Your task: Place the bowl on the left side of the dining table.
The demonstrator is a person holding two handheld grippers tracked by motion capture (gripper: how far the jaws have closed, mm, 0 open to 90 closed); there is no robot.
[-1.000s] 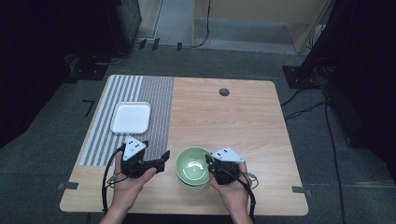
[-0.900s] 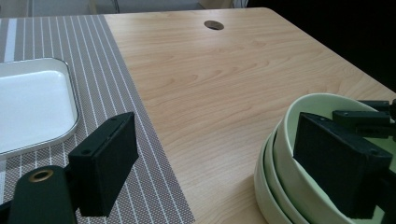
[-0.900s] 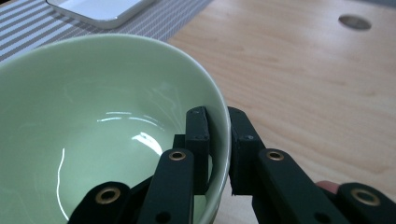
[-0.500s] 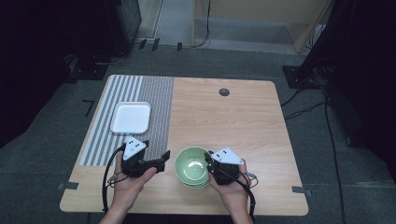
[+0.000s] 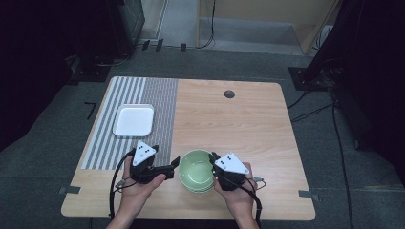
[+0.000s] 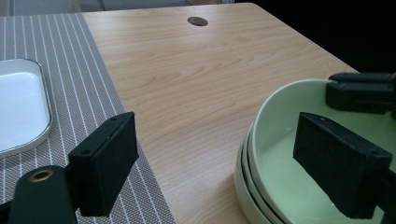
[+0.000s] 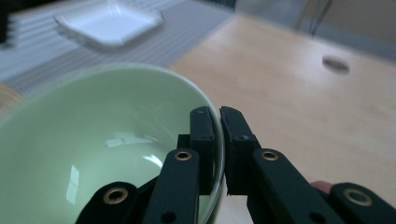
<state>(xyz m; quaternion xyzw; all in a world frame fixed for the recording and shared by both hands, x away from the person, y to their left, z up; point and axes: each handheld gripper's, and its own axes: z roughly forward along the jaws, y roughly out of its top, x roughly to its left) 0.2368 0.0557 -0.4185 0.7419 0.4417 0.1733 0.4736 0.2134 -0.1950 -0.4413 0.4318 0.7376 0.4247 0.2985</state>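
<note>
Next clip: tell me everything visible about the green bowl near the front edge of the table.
The green bowl is pale green, glossy and ceramic-looking, upright and empty. It sits on top of a stack of like bowls on the bare wood near the table's front edge, right of the striped mat. The right gripper is shut on its rim, one of its fingers inside the wall and one outside. The left gripper straddles the opposite rim, open, one jaw hanging over the inside; whether it touches the bowl is unclear.

Glossy glazed bowl [image 7: 93,154]; matt wooden table [image 5: 239,124]

Right gripper [image 7: 218,140] jaws clamped on green bowl [image 7: 93,154] rim.
</note>
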